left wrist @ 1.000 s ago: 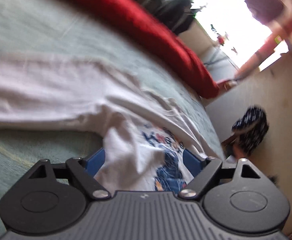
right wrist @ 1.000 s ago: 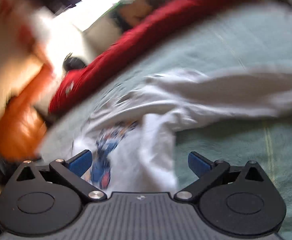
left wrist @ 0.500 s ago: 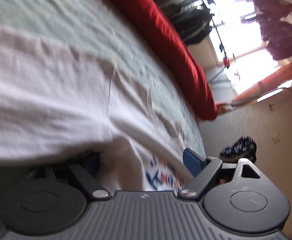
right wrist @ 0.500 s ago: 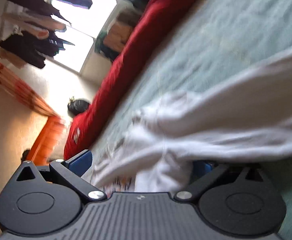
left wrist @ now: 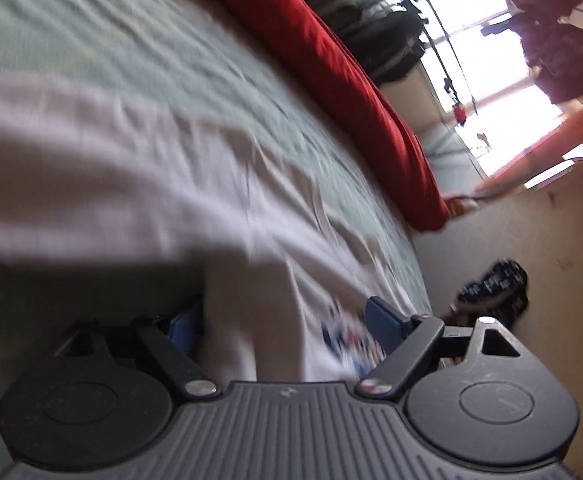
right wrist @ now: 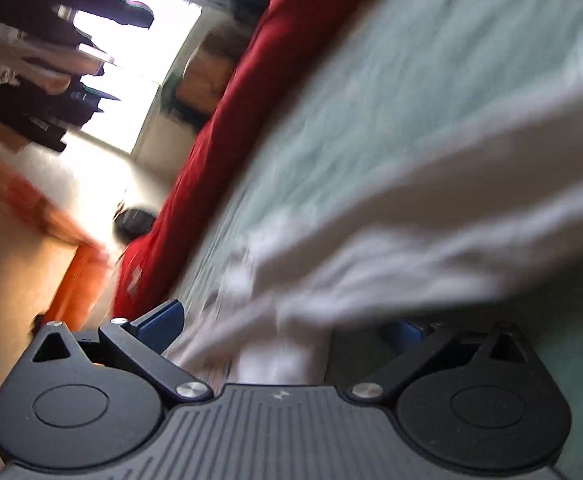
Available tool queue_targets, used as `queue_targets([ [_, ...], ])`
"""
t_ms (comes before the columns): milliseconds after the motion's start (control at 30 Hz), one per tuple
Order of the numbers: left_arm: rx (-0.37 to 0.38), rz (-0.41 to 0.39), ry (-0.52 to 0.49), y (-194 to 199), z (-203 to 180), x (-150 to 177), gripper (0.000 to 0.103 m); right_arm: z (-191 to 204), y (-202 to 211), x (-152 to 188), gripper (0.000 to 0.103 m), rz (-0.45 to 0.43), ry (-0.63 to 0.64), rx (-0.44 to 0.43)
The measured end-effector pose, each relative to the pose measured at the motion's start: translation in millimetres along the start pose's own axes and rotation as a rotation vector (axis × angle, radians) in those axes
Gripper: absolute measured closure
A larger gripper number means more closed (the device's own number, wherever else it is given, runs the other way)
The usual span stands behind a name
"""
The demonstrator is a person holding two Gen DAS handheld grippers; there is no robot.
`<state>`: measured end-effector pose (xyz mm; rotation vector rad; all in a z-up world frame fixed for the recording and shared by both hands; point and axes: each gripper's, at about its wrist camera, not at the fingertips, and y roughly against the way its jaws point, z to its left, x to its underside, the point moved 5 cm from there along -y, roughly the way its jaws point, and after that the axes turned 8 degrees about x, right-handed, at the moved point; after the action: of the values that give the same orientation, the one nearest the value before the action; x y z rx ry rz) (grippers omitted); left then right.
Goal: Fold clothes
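Pale green bedding (left wrist: 139, 52) fills the left wrist view, a red blanket (left wrist: 331, 64) running along its upper edge toward a bright window (left wrist: 491, 64) at upper right and a dark patterned bundle (left wrist: 495, 292) on the floor at right; the white T-shirt (left wrist: 131, 184), its blue print low in the frame, lies between the spread jaws of the left gripper (left wrist: 287, 322). In the right wrist view the same bedding (right wrist: 411, 92) and red blanket (right wrist: 227, 132) slant upward, hanging dark clothes (right wrist: 43, 92) and an orange curtain (right wrist: 71, 280) appear at left, and the white T-shirt (right wrist: 431, 232) drapes from the right between the right gripper's (right wrist: 283, 326) open jaws, hiding its right pad.
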<state>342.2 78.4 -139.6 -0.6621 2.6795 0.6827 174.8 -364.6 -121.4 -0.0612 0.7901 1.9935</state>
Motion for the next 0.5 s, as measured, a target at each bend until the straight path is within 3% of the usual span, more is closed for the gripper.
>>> queue_targets([
  [133, 0.018, 0.065, -0.057, -11, -14, 16, 0.016, 23, -16, 32, 0.000, 0.081, 0.113, 0.013],
  [333, 0.052, 0.117, -0.085, -32, -30, 16, 0.016, 49, -50, 37, 0.000, 0.157, 0.144, -0.054],
  [400, 0.120, 0.125, -0.088, -27, -28, 17, 0.016, 44, -45, 38, 0.000, 0.168, 0.115, -0.116],
  [500, 0.153, 0.102, -0.044, -26, -18, 15, 0.017, 32, -35, 39, 0.000, 0.167, 0.063, -0.223],
])
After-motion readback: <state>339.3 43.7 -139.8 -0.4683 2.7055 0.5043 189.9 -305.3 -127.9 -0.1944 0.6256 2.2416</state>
